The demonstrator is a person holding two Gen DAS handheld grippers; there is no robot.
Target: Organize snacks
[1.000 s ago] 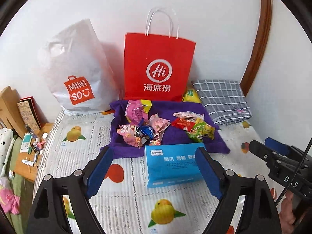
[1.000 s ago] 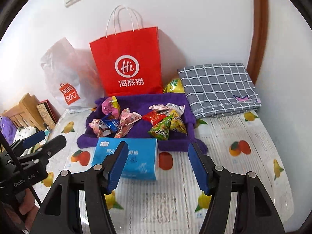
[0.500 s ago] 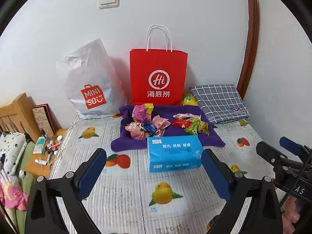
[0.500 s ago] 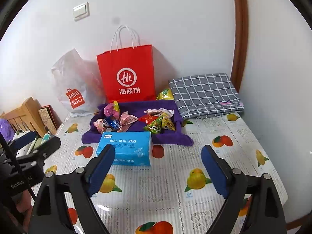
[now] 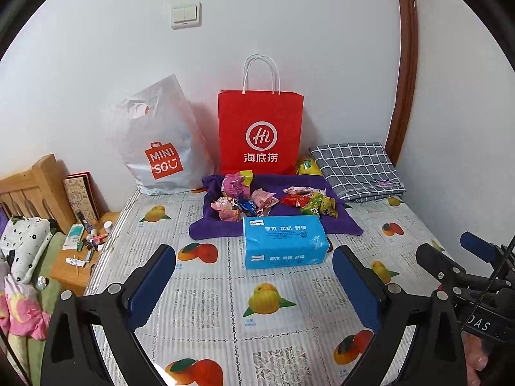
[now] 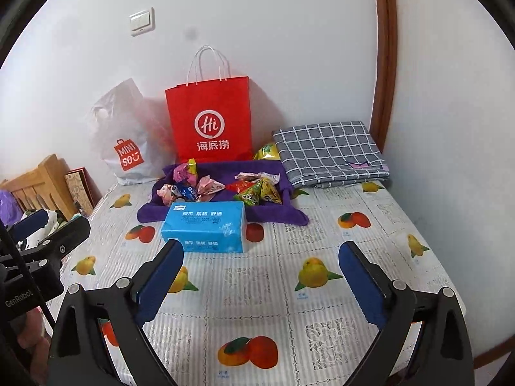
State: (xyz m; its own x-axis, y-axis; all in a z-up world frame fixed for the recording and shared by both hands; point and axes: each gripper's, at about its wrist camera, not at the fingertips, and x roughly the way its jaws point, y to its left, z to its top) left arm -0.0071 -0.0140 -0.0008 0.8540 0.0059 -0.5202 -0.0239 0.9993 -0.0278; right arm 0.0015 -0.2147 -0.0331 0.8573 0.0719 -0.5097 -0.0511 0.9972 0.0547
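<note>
two tools over the fruit-print surface (image 5: pixel 206 302): left tool (image 5: pixel 254 284) spread wide, nothing between its blue pads; right tool (image 6: pixel 260 280) opening, equally bare. rectangular blue tissue pack (image 5: pixel 283 241) lying just ahead, between tools and snacks. crinkly mixed-colour snack packets (image 5: pixel 273 201) heaped on rumpled purple towel (image 5: pixel 219 228), touching the pack's far edge. behind: upright red paper bag (image 5: pixel 260 128), slumped white plastic bag (image 5: pixel 157 141), folded grey checked cloth (image 5: pixel 357 170), all contents unseen.

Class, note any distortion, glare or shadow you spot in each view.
Left wrist view: the door frame bows from fisheye distortion, corners go black, and the red bag casts a soft shadow on the wall. Right wrist view: same bowing, with glare on the tissue pack.
</note>
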